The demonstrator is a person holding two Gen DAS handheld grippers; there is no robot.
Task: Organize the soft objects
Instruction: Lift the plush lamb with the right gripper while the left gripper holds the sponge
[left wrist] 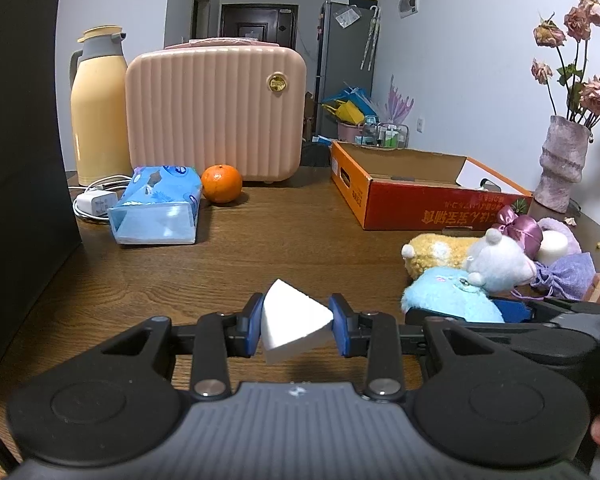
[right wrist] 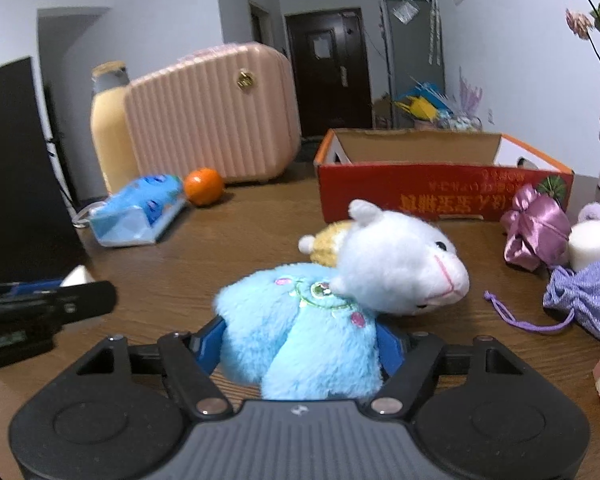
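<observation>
Left hand-held gripper (left wrist: 298, 330) is clamped narrow on a white foam wedge (left wrist: 296, 326), held just above the wooden surface (left wrist: 260, 256). Right hand-held gripper (right wrist: 300, 344) has its jaws set about the blue body of a plush llama (right wrist: 312, 320), blue pads pressing into the fur on both sides (the white head lies beyond the fingertips, resting on the surface).

Remaining soft items sit to the right: yellow plush (right wrist: 330, 244) behind the llama, pink satin pouch (right wrist: 534, 228), white foam cylinder (right wrist: 592, 244), lilac drawstring bag (right wrist: 588, 300). The open orange box (right wrist: 440, 188) stands behind them, near, and looks the likely destination.

Risks, as I judge them:
- Grip is on fluffy pile; the llama could slip out when lifted, its head hanging forward.
- The wedge is pinched at its corners and might twist free.
- The two grippers are close side by side and could collide.
- The bag's loose cord (right wrist: 528, 320) could snag.

Room: the middle of the surface is open; the vase (left wrist: 562, 164) stands beside the box's right end, the tissue pack (left wrist: 158, 204) and orange (left wrist: 221, 183) well left.
</observation>
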